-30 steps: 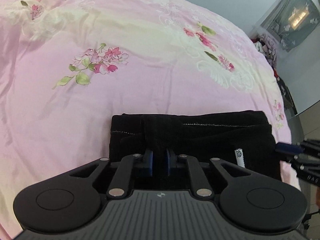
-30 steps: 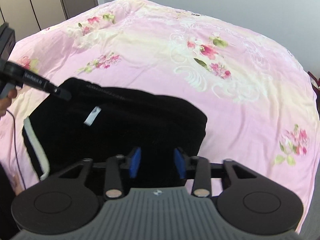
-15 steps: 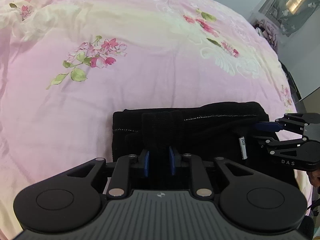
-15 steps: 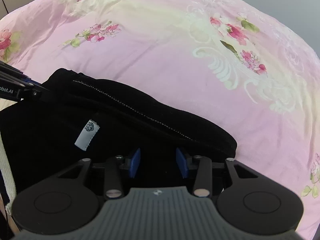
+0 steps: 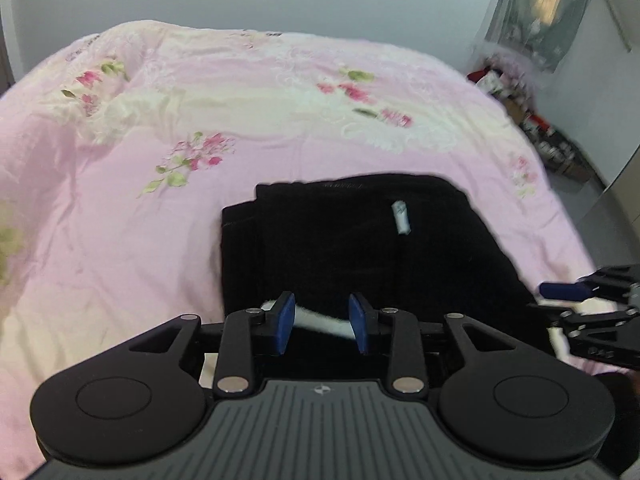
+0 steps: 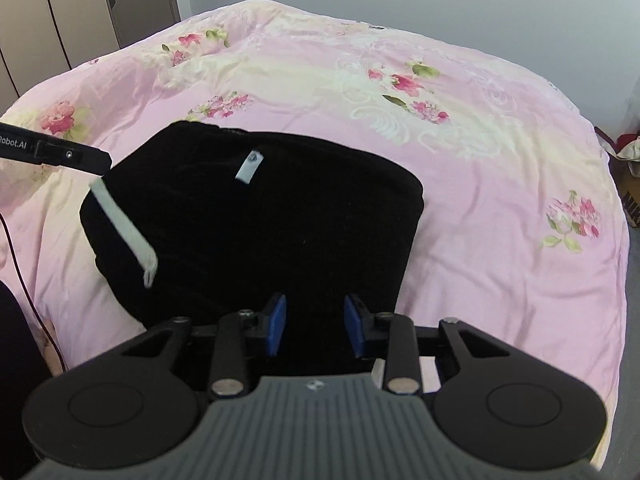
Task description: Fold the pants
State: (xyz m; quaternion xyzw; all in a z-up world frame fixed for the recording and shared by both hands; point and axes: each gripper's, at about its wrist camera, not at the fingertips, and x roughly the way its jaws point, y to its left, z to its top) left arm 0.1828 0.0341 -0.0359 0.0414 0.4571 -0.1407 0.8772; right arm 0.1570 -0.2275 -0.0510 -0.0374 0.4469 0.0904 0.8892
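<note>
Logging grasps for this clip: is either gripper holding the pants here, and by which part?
Nothing is held. The left gripper, jaws opening, and the right gripper, jaws closing, both hover over the folded black pants without pinching them.

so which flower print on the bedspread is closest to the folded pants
In the right wrist view, the small pink spray just past the far edge of the black pants. The other sprays sit further off, toward the bed's far side and right edge.
</note>
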